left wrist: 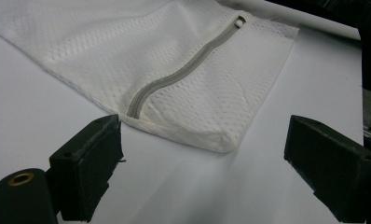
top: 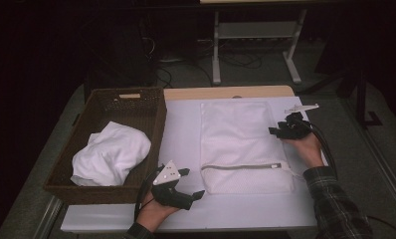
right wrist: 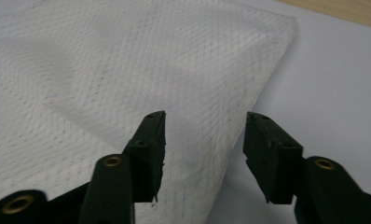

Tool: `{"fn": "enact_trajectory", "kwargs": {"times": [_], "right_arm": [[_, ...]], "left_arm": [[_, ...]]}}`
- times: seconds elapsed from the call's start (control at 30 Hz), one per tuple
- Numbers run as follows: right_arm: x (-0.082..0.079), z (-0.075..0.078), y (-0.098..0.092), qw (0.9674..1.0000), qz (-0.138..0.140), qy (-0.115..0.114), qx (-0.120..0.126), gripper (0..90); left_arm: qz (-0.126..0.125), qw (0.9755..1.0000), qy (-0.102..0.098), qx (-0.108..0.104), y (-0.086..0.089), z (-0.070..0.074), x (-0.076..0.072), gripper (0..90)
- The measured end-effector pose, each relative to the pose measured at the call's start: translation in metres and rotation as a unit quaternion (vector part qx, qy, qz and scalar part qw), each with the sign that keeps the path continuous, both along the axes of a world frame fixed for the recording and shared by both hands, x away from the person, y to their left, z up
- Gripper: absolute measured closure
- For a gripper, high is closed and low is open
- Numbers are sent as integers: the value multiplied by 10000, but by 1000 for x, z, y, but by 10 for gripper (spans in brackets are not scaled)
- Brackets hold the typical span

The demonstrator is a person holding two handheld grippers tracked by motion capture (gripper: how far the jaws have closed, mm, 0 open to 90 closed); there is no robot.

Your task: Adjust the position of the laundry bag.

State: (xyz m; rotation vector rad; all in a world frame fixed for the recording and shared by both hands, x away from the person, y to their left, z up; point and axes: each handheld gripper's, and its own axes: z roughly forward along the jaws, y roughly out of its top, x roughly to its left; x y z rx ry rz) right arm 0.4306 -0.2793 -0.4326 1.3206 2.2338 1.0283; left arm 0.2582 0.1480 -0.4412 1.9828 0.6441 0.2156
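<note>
White zippered mesh laundry bag point(top: 243, 147) flat at table centre, right gripper point(right wrist: 204, 154) spread over its 3 o'clock edge, left gripper point(left wrist: 200, 172) spread at 7 o'clock — best pinching seams squarely, not loose mesh.

The high view is dim and soft, its surroundings sinking into near-black while the bench point(top: 186, 129) glows pale. Both gripper views are brighter; near fingers point(left wrist: 88, 161) blur slightly, casting soft shadows.

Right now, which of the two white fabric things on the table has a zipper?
The flat white mesh laundry bag on the white tabletop; its grey zipper runs near the front edge. The crumpled white cloth in the brown wicker basket shows none.
</note>
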Motion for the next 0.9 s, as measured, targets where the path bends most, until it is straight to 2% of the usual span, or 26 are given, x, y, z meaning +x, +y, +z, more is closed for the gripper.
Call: {"fn": "enact_trajectory", "kwargs": {"times": [0.07,0.17,0.2,0.27,0.37,0.5,0.53,0.9], "right_arm": [[0,0,0,10000,-3,-1,38,439],[-2,2,2,9999,14,17,109,289],[-2,2,2,9999,14,17,109,289],[-4,3,3,9999,10,23,97,214],[-7,5,4,9999,9,61,106,167],[-8,6,4,9999,7,61,95,155],[-14,11,3,10000,6,7,37,143],[-36,15,-5,9995,-36,-181,265,146]], "left_arm": [[0,10000,0,0,0,0,0,105],[-10,10000,8,-2,0,0,1,105],[-10,10000,8,-2,0,0,1,105],[-20,10000,17,-8,0,0,1,105],[-38,10000,28,3,0,0,1,105],[-37,10000,31,2,0,0,1,105],[-32,10000,39,1,0,-1,1,105],[-41,10000,61,16,0,-2,2,105]]}}
